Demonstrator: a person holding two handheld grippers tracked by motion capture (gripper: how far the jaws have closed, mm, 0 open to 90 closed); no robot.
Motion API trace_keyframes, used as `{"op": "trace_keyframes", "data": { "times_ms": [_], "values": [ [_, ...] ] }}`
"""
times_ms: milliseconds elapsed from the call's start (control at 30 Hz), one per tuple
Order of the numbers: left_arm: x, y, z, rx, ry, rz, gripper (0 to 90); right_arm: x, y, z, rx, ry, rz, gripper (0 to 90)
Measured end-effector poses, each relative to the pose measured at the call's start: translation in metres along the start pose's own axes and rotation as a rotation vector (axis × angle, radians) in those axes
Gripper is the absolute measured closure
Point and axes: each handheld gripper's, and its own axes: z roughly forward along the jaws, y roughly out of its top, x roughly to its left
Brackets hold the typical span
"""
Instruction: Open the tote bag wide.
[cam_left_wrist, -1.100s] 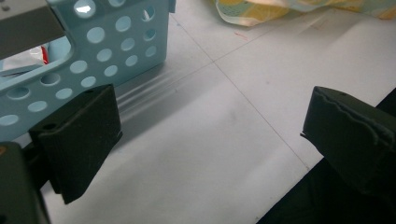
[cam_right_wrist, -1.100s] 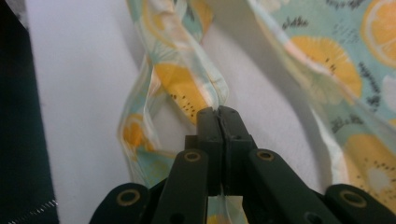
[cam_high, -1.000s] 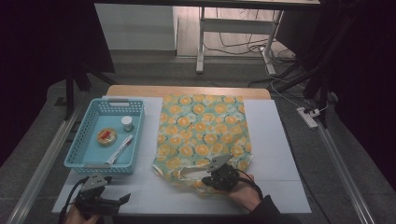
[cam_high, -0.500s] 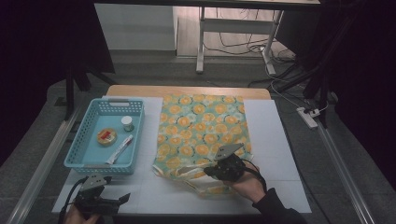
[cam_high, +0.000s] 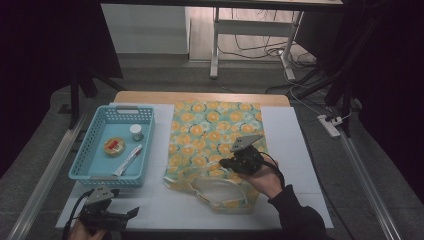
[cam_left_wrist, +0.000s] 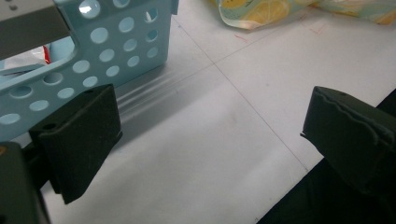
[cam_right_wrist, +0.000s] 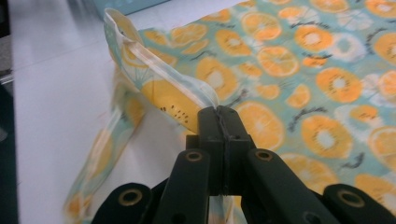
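A cloth bag (cam_high: 215, 125) printed with orange slices on teal lies flat in the middle of the white table mat (cam_high: 295, 150). My right gripper (cam_high: 226, 163) hovers over the bag's near part, shut on its pale-edged strap (cam_right_wrist: 159, 79). In the right gripper view the jaws (cam_right_wrist: 219, 116) are pinched tight on the strap, which rises off the bag (cam_right_wrist: 303, 84) in a loop. The loop (cam_high: 215, 189) also shows at the bag's near end. My left gripper (cam_high: 131, 214) rests open near the table's front left corner, and nothing sits between its pads (cam_left_wrist: 79, 140).
A light blue perforated basket (cam_high: 87, 175) stands left of the bag, close ahead of the left gripper (cam_left_wrist: 210, 135). It holds a small white jar (cam_high: 135, 132), a round tin (cam_high: 114, 146) and a tube (cam_high: 129, 159). The basket's wall (cam_left_wrist: 116, 51) is near my left jaw.
My right gripper has risen and moved away from the front edge over the bag, drawing the strap up with it. The left gripper has stayed put.
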Motion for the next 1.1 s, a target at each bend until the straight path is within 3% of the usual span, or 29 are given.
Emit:
{"op": "trace_keyframes", "data": {
  "times_ms": [600,700,1100],
  "values": [
    [0.001,0.0,0.0,-0.005,-0.006,0.001,4.2,-0.066,0.022,0.034,0.015,-0.101,0.059,90.0],
    [0.001,0.0,0.0,-0.005,-0.007,0.001,4.2,-0.081,0.022,0.046,0.018,-0.113,0.071,90.0],
    [0.001,0.0,0.0,-0.005,-0.009,0.001,4.3,-0.114,0.011,0.082,0.035,-0.153,0.138,90.0]
  ]
}}
